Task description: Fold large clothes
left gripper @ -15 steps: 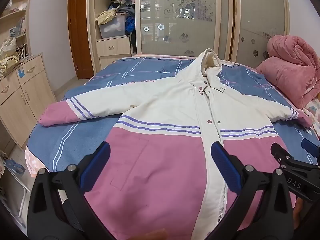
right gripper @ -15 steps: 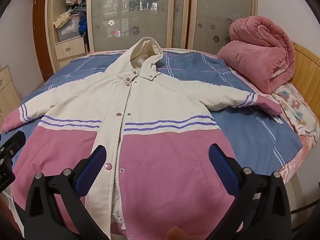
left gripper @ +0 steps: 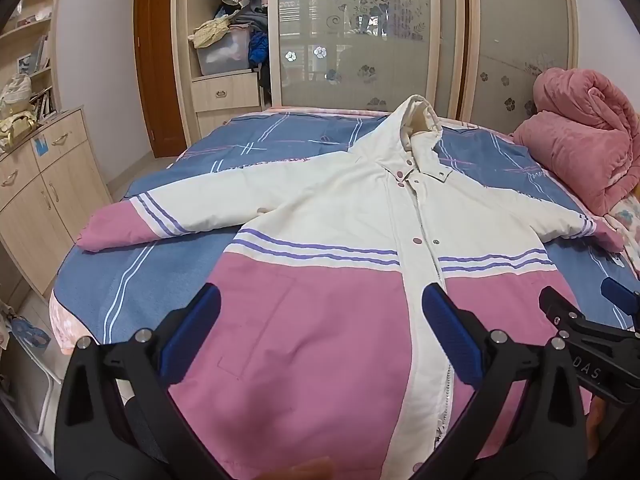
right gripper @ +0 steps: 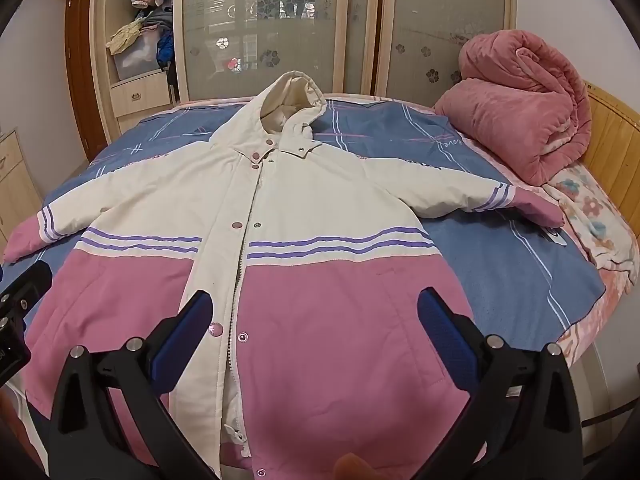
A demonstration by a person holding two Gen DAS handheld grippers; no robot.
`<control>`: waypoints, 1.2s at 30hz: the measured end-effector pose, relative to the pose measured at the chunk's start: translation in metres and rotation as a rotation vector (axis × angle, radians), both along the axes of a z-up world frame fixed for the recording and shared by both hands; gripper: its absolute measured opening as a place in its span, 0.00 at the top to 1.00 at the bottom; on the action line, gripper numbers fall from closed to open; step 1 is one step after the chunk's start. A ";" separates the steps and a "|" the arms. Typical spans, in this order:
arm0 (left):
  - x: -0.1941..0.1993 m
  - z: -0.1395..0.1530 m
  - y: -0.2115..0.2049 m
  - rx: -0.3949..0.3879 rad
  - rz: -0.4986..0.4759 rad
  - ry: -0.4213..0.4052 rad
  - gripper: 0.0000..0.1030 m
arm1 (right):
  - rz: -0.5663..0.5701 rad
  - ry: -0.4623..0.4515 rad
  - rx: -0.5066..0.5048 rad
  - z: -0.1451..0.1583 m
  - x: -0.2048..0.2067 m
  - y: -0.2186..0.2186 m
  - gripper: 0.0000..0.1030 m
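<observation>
Coat [left gripper: 320,216] is being borne flat on bed [left gripper: 168,272] before wardrobe [left gripper: 360,40]; both grippers' [left gripper: 320,336] [right gripper: 316,336] fingers are being held apart.

The jacket [right gripper: 320,208] is matt padded cloth. Beside it, the blanket [right gripper: 520,120] looks fleecy. The wardrobe doors [left gripper: 352,32] are frosted glass.

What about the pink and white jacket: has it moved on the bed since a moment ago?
No. The jacket lies as before: its hood still points at the same wardrobe door frame, and its sleeves cross the same stripes of the bed.
</observation>
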State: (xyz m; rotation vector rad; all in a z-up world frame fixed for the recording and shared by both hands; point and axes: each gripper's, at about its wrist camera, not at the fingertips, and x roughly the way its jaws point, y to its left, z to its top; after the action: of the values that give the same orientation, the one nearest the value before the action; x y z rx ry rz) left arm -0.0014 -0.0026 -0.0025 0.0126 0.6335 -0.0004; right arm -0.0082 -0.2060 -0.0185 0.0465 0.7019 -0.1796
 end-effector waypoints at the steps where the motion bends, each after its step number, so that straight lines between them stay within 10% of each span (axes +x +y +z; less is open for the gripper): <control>1: 0.000 0.001 0.000 0.000 0.000 0.000 0.02 | 0.000 0.000 0.000 0.000 0.000 0.000 0.01; 36: 0.002 0.000 0.000 0.002 0.000 0.006 0.02 | 0.001 0.009 0.001 -0.004 -0.002 -0.001 0.01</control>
State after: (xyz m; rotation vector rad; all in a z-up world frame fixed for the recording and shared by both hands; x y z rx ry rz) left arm 0.0003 -0.0024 -0.0022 0.0150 0.6400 0.0000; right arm -0.0102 -0.2070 -0.0227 0.0469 0.7105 -0.1787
